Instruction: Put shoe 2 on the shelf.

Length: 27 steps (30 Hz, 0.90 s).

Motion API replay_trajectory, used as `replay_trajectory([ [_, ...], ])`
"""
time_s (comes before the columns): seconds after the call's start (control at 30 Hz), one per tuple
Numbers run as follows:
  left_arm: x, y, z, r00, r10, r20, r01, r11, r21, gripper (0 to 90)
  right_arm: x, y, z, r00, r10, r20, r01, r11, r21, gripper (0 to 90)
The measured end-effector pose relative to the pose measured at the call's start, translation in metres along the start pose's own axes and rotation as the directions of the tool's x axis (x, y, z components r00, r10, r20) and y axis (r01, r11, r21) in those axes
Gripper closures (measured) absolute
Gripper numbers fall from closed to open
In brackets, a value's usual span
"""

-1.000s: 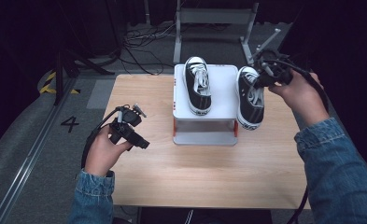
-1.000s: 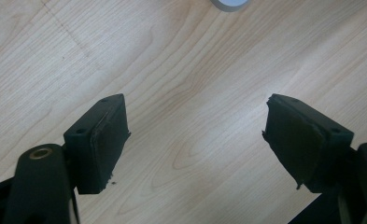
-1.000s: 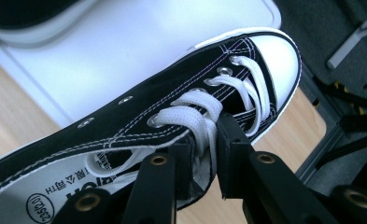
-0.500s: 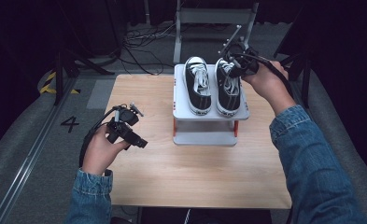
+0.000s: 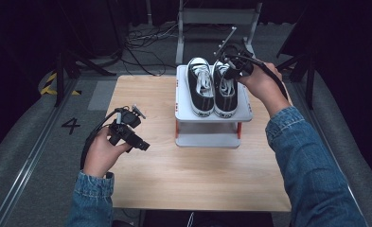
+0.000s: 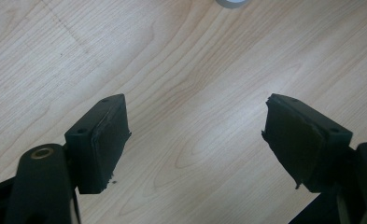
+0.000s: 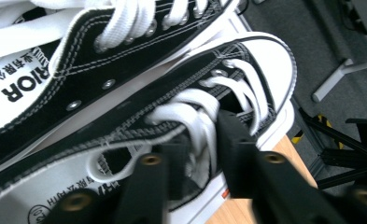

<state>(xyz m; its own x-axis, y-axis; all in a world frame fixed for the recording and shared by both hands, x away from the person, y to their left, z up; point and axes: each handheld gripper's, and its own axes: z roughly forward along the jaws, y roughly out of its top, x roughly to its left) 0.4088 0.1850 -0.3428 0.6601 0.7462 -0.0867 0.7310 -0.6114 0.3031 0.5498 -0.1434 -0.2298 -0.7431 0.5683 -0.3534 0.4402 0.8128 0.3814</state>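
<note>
We see two black sneakers side by side on the top shelf of a small grey rack (image 5: 213,116) on the tabletop (image 5: 198,175). Our right tool (image 5: 231,64) pinches the tongue and laces of the right sneaker (image 5: 225,90); the left sneaker (image 5: 200,87) touches it. Our left tool (image 5: 138,143) hangs wide open, empty, above bare wood.

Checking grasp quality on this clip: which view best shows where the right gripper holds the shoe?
The right gripper view: the right gripper is shut on the tongue and laces of the right shoe. The high view shows the hand over that shoe on the rack, with the grip hidden. The left gripper view faces table.
</note>
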Motion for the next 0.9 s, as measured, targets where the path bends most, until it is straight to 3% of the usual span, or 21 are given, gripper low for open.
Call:
replay_trajectory([
  [0.07,0.000,0.000,0.001,1.0000,0.000,0.003,0.000,1.0000,-0.001,22.7,-0.001,-0.004,-0.003,0.9998,0.020,-0.005,-0.020,1.000,-0.016,58.0],
  [0.2,-0.001,0.002,0.001,1.0000,0.001,0.002,-0.001,1.0000,-0.001,22.7,-0.004,-0.015,-0.018,0.9980,0.063,-0.013,-0.063,0.995,-0.074,50.6],
  [0.33,-0.003,0.004,0.002,0.9999,0.014,0.002,-0.014,0.9999,0.001,22.7,-0.005,-0.040,-0.042,0.9898,0.122,-0.074,-0.133,0.975,-0.180,48.4],
  [0.43,-0.005,0.005,0.002,0.9999,0.013,-0.003,-0.013,0.9999,0.005,22.6,-0.004,-0.062,-0.055,0.9835,0.151,-0.100,-0.170,0.960,-0.223,46.9],
  [0.67,-0.007,0.006,0.006,0.9998,0.018,-0.013,-0.018,0.9998,0.008,23.3,0.001,-0.121,-0.068,0.9705,0.190,-0.148,-0.223,0.942,-0.250,44.8],
  [0.77,-0.006,0.006,0.009,1.0000,0.002,0.000,-0.002,1.0000,0.000,22.7,0.006,-0.150,-0.069,0.9672,0.204,-0.152,-0.238,0.937,-0.256,43.5],
  [0.83,-0.007,0.007,0.012,0.9993,-0.036,-0.009,0.036,0.9993,-0.014,21.4,0.009,-0.167,-0.068,0.9619,0.228,-0.151,-0.261,0.929,-0.263,43.9],
  [0.9,-0.009,0.007,0.016,0.9993,-0.020,-0.032,0.020,0.9997,-0.014,19.7,0.013,-0.186,-0.068,0.9563,0.257,-0.139,-0.286,0.921,-0.264,44.8],
])
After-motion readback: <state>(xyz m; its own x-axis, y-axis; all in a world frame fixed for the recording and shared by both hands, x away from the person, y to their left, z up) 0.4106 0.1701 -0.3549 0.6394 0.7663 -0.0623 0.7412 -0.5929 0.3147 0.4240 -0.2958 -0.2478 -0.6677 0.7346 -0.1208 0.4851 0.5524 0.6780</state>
